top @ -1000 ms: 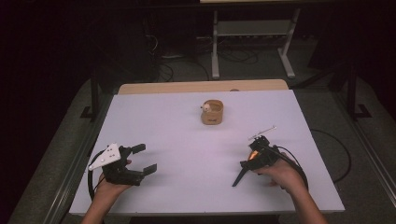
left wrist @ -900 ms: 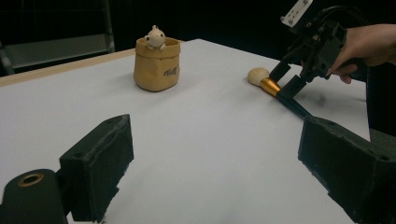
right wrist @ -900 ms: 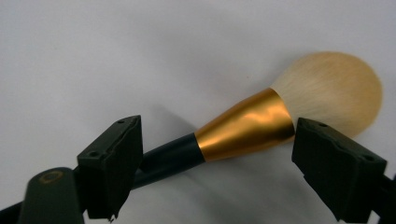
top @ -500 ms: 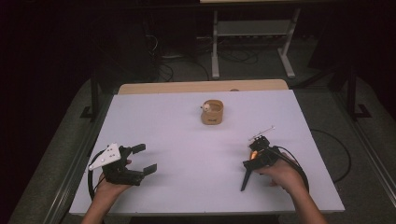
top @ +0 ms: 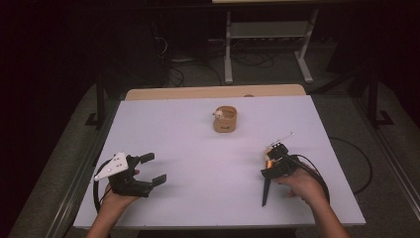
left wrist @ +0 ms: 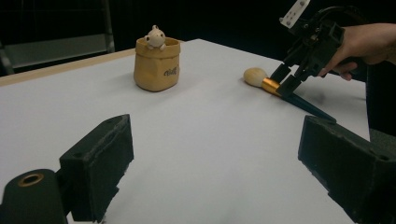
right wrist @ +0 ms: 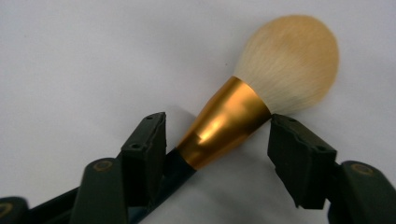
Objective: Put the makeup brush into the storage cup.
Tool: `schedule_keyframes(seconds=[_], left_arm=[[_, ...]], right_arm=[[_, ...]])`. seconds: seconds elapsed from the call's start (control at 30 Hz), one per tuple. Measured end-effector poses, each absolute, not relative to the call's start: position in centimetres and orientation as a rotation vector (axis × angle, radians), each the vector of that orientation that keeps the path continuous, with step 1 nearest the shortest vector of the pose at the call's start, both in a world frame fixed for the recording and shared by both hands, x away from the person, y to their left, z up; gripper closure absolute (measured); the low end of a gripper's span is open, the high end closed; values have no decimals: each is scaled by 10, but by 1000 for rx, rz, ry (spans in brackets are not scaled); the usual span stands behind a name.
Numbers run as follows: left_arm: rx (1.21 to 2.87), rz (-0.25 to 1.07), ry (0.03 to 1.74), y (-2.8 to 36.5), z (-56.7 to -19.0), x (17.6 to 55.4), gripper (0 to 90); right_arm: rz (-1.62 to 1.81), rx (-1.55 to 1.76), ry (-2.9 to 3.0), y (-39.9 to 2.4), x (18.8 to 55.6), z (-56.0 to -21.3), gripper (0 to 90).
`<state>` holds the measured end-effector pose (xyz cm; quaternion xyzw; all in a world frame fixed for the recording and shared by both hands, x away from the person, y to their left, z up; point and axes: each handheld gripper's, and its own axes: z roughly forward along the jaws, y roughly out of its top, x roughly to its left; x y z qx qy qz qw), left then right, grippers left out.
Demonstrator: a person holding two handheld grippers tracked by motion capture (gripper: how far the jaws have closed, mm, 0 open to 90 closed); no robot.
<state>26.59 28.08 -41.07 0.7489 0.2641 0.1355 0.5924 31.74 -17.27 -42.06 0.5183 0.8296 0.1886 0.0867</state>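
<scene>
- Right hand-held gripper (right wrist: 217, 135): jaws have just been closing and now straddle the gold ferrule of the makeup brush (right wrist: 261, 88); a gap shows at the pad on the right of the right gripper view, so nothing is pinched yet.
- Brush position: it lies flat on the table (top: 198, 148) at about 4 o'clock from the table's centre, bristle head pointing toward 12 o'clock and dark handle toward 6.
- Risk 1: the ferrule is smooth and tapered; pads closing on it may squeeze the brush forward, out of the jaws.
- Risk 2: the brush lies oblique to the jaws, so one pad may touch first and spin it on the table.
- Left hand-held gripper (top: 148, 168): spread and empty, resting at 8 o'clock.
- Tan pouch (top: 225, 119) with a small figure, at 12 o'clock, stands well apart; a dropped brush may roll toward it.
</scene>
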Motion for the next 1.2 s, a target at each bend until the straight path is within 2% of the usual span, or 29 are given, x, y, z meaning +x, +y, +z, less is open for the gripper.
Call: schedule_keyframes(seconds=[0.13, 0.7, 1.2], left_arm=[[1741, 316, 614, 281, -411, 266, 98], [1742, 316, 612, 280, -411, 266, 99], [1742, 316, 611, 280, -411, 266, 99]], right_arm=[[569, 1535, 2471, -176, 319, -420, 445], [617, 1540, 2491, -181, 322, -419, 543], [596, 1603, 2527, -181, 325, -424, 535]])
